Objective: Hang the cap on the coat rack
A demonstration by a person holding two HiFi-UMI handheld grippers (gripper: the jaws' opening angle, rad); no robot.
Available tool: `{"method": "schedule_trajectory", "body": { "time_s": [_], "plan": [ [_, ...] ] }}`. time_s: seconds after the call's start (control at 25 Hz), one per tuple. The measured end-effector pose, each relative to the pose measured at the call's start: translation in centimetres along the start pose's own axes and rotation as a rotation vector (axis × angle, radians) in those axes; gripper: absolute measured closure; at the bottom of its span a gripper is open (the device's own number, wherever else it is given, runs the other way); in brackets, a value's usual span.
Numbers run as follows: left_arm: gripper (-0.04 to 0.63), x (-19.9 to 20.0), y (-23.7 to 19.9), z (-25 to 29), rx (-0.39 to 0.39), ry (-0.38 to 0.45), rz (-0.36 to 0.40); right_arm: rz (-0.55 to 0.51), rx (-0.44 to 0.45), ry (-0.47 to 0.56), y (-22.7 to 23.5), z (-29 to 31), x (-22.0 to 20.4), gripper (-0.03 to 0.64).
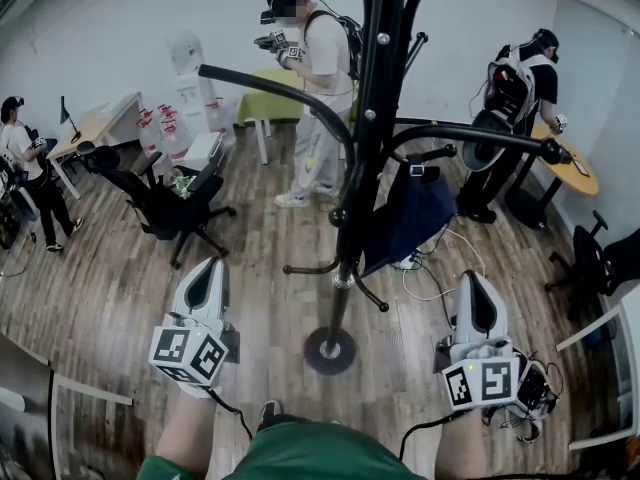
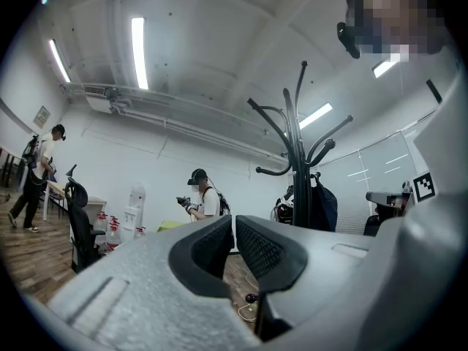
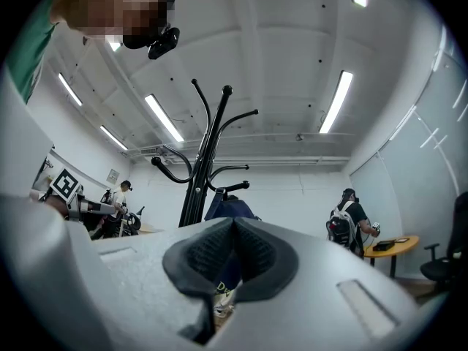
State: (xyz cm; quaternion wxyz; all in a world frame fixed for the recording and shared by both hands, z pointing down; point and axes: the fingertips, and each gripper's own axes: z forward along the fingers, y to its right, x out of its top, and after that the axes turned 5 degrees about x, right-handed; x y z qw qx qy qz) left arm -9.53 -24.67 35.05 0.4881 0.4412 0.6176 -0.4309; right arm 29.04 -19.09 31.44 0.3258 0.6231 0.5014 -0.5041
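The black coat rack [image 1: 375,118] stands just in front of me, its round base [image 1: 330,351] on the wood floor between my two grippers. A dark blue bag [image 1: 415,218] hangs from one of its lower hooks. I cannot make out a cap in any view. My left gripper [image 1: 208,270] is held low to the left of the base and is shut with nothing in it. My right gripper [image 1: 477,286] is low on the right and is also shut and empty. The left gripper view has the rack [image 2: 300,174] ahead. It stands to the left [image 3: 205,167] in the right gripper view.
A person [image 1: 315,78] stands behind the rack. Another person [image 1: 515,98] is at a round table [image 1: 565,168] on the right, and a third [image 1: 20,158] is at far left. A black office chair [image 1: 165,203] is on the left. Cables [image 1: 440,268] lie by the bag.
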Motion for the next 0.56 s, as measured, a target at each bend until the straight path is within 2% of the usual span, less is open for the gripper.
{"method": "schedule_trajectory", "body": {
  "time_s": [0.56],
  "plan": [
    [0.572,-0.33,0.10,-0.15,-0.004,-0.004,-0.003,0.001,0.005,-0.004,-0.17,-0.17,-0.22,0.612]
  ]
}}
